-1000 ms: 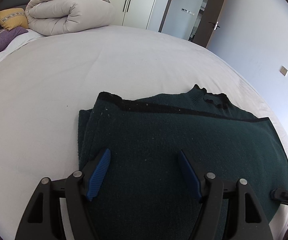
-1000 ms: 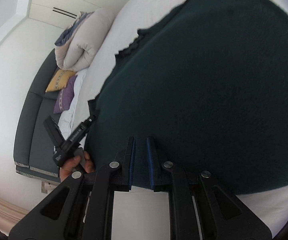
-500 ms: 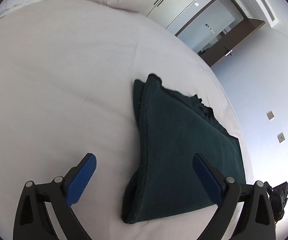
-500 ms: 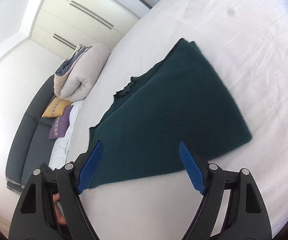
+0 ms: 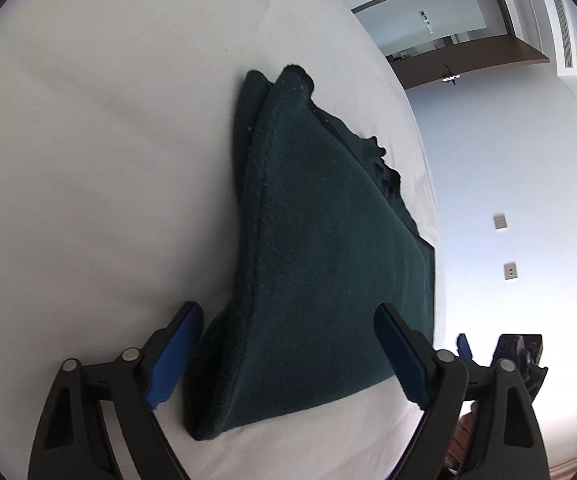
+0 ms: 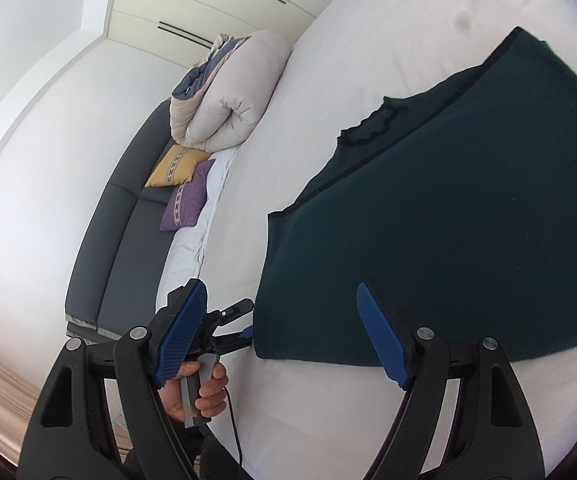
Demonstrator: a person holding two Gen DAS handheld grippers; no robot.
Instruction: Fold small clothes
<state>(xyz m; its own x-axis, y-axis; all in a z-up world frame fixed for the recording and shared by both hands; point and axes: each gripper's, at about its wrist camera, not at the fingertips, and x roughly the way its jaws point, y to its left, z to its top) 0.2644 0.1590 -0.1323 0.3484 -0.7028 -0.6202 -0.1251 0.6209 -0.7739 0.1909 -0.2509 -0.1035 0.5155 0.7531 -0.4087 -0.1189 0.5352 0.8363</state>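
Currently the folded dark green garment (image 5: 320, 264) lies flat on the white bed (image 5: 100, 160), near the bed's edge on the side toward the person. Its layers are stacked, with a rounded fold running down the left edge in the left wrist view and a black-trimmed hem (image 6: 372, 160) crossing the top layer in the right wrist view. A scalloped neckline (image 6: 368, 130) protrudes from beneath that hem.

Left hand-held gripper (image 5: 288, 356): its jaws are wide apart and closing. The near corner of the garment lies between the blue pads (image 5: 174, 354); the left pad sits just beside the folded edge, and neither pad presses on the fabric. Nothing is held.

Right hand-held gripper (image 6: 284, 334): its jaws stand wide apart above the near left corner of the garment. The pads are clear of the fabric and hold nothing.

In the right wrist view, the left hand-held gripper (image 6: 234, 326) appears at the garment's left corner, with the person's left hand (image 6: 198, 394) wrapped around its handle. In the left wrist view, part of the right hand-held gripper (image 5: 500, 356) is visible at the lower right, beyond the garment's right edge.

Background items: a rolled duvet (image 6: 228, 96) rests at the head of the bed, with a yellow cushion (image 6: 176, 168) and a purple cushion (image 6: 186, 198) beside it, against a dark grey headboard (image 6: 120, 220).
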